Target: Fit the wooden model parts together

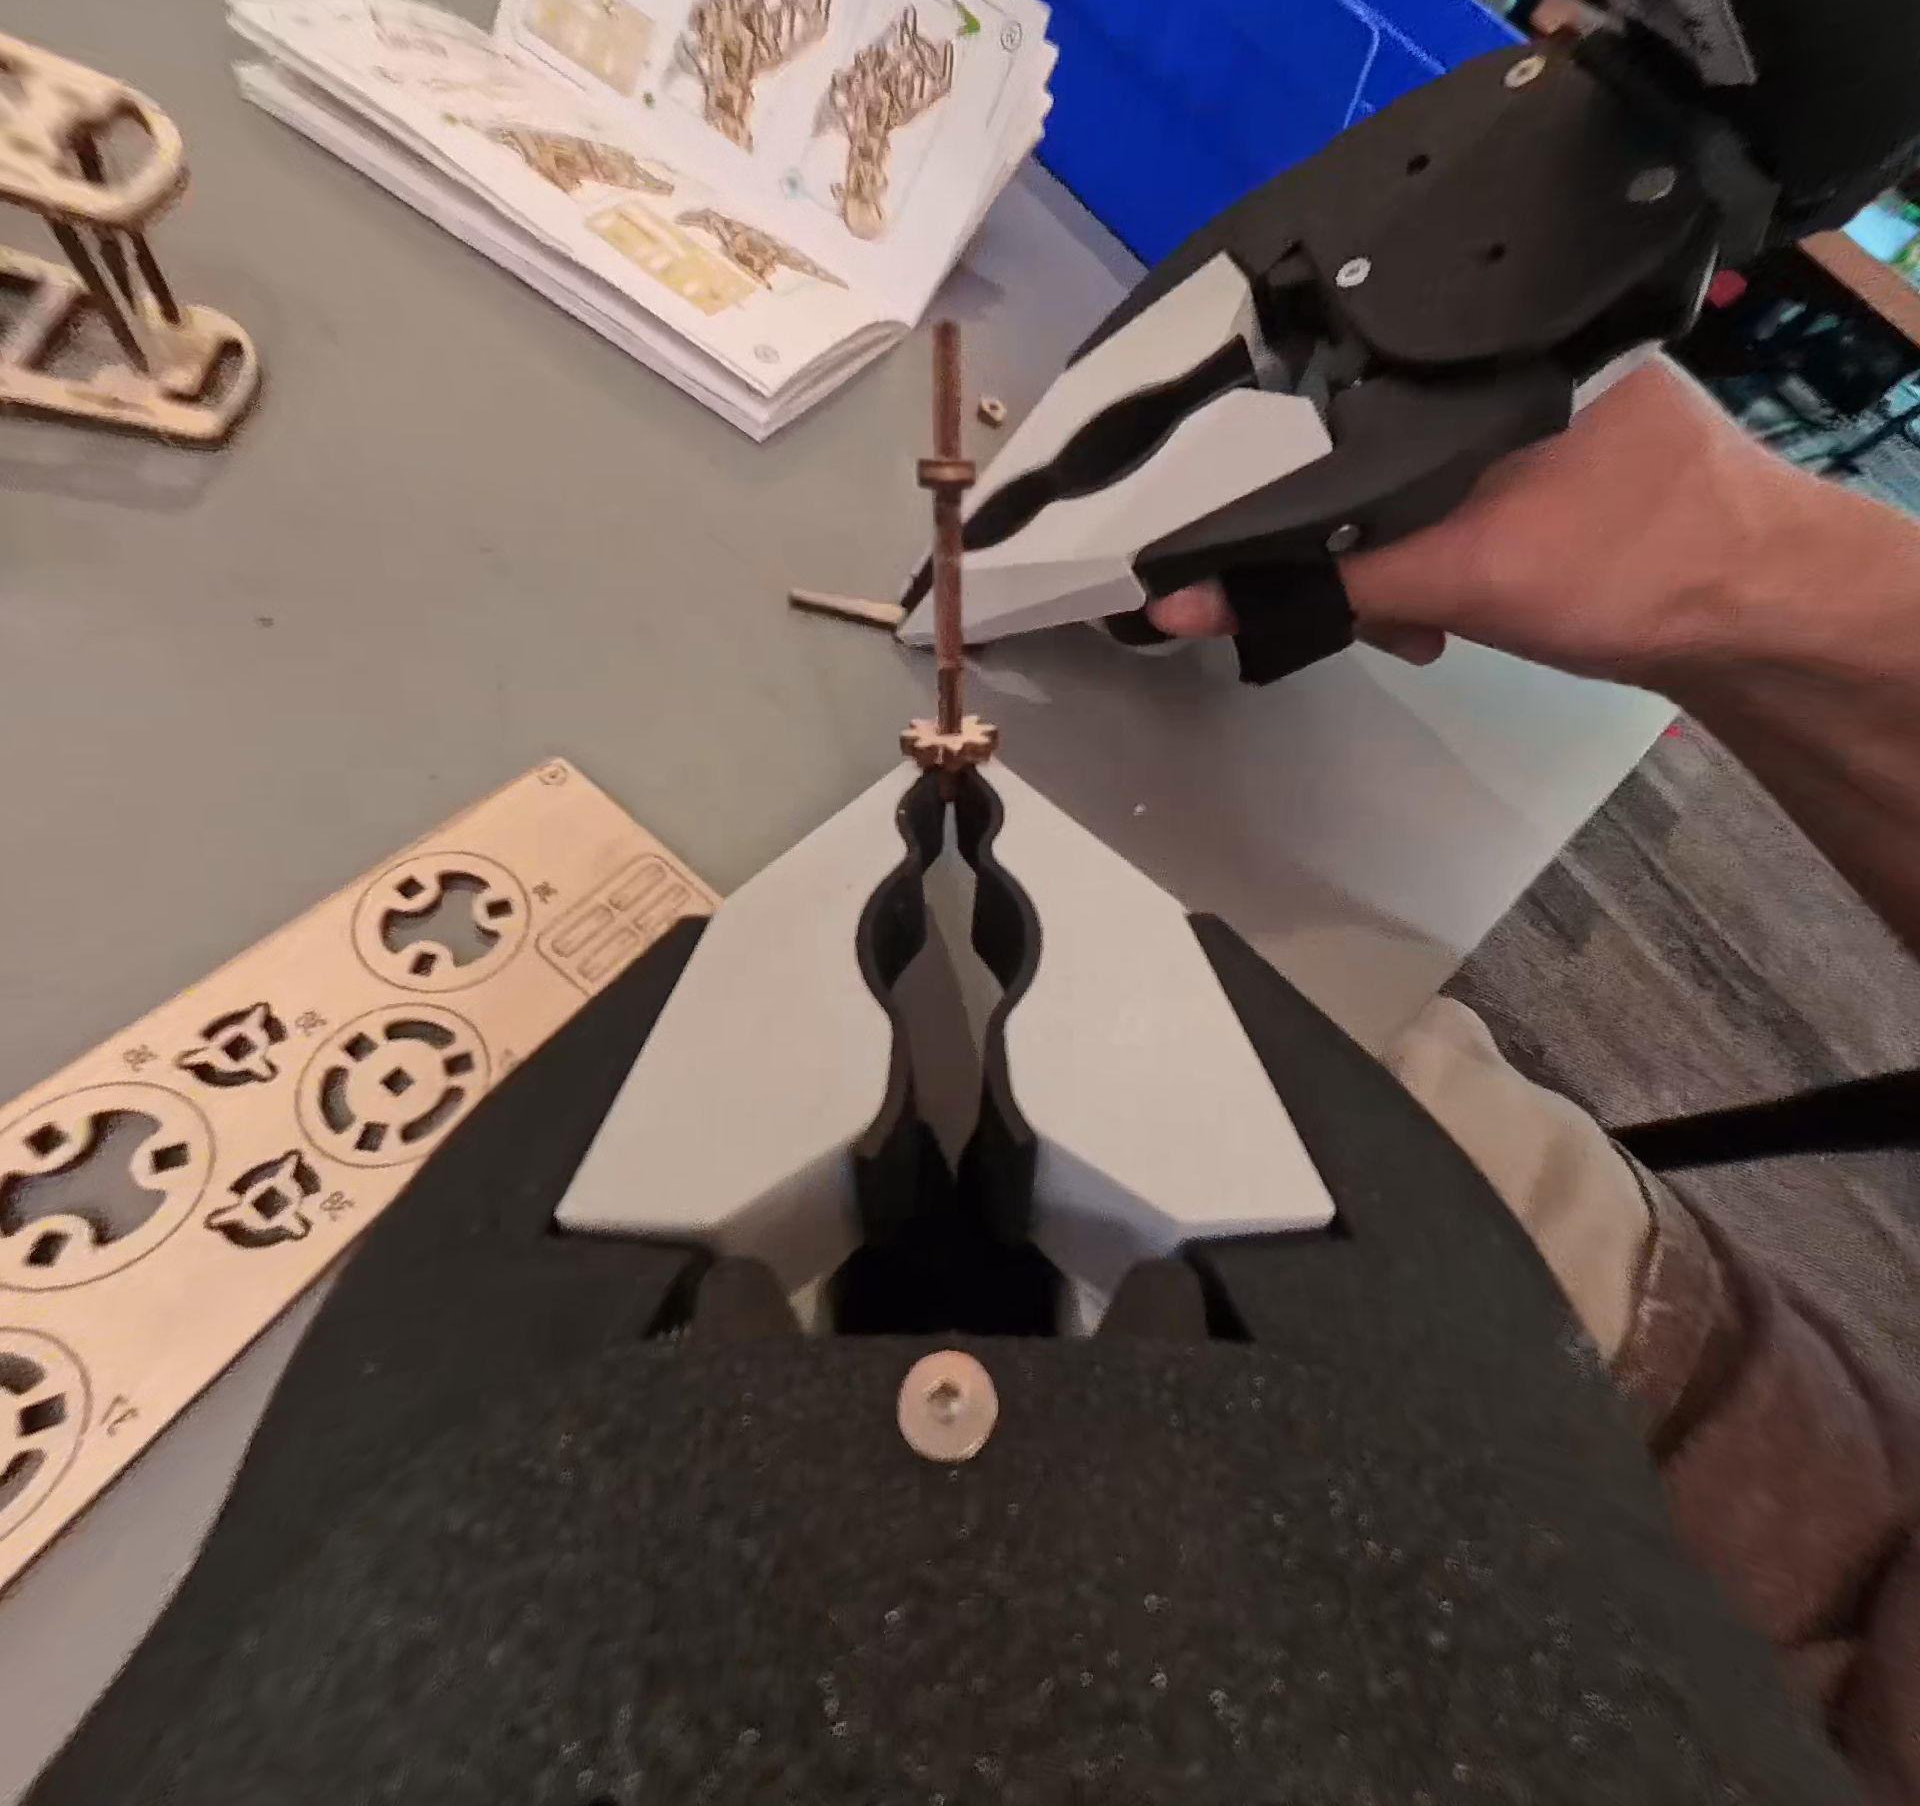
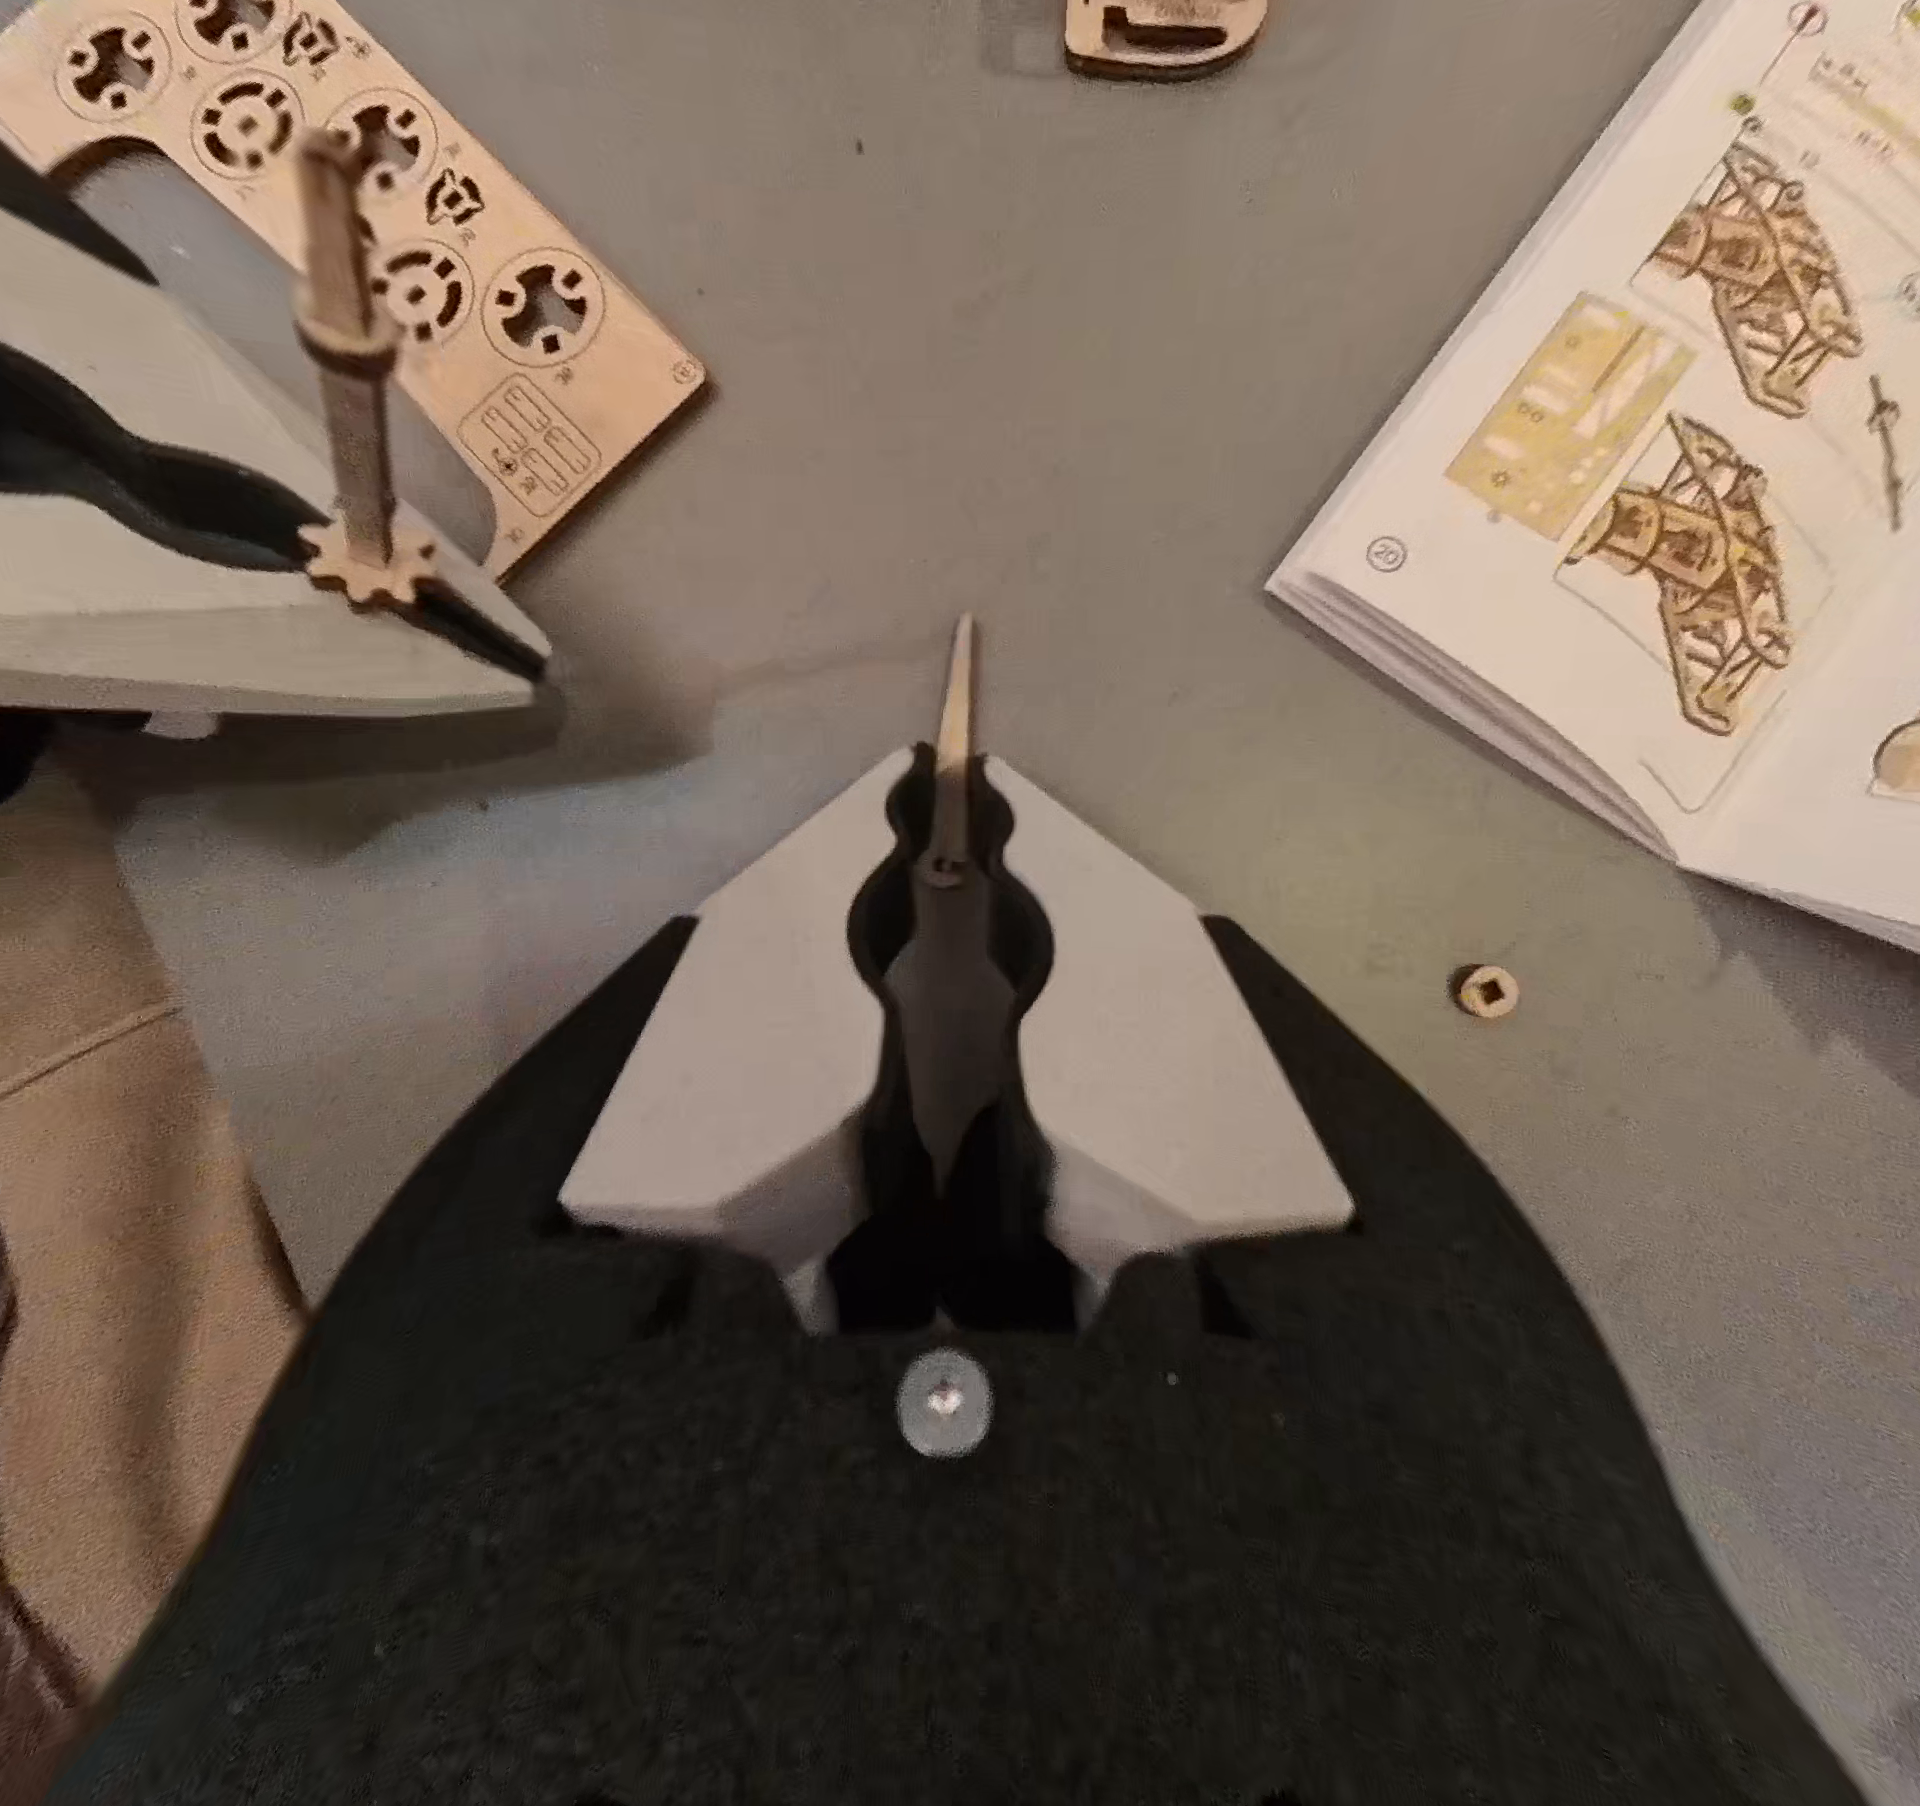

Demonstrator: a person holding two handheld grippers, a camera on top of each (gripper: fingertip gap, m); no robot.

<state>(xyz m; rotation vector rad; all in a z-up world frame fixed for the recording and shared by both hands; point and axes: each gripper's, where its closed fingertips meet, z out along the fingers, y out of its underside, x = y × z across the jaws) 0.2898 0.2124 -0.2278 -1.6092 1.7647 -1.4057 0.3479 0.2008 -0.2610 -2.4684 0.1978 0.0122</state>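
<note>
My left gripper [image 1: 948, 785] is shut on the lower end of a thin wooden axle [image 1: 945, 561]. The axle stands up from the fingertips and carries a small gear [image 1: 948, 746] just above them and a washer [image 1: 943, 473] higher up. The same axle [image 2: 353, 406] and gear [image 2: 364, 561] show at the left of the right wrist view. My right gripper [image 2: 951, 759] is low over the grey table [image 2: 1039, 354], shut on a small pale wooden stick [image 2: 958, 696] that pokes out ahead of the tips. In the left wrist view the stick [image 1: 847, 606] lies flat at the right gripper's [image 1: 914, 613] tips.
An open instruction booklet [image 1: 665, 146] lies at the back. A laser-cut wooden part sheet [image 1: 260, 1081] lies on the left. A partly built wooden model [image 1: 94, 250] stands far left. A small wooden ring [image 2: 1484, 989] lies loose. A blue bin [image 1: 1195, 21] stands behind, by the table edge. Tip to tip, the grippers are about 7 centimetres apart.
</note>
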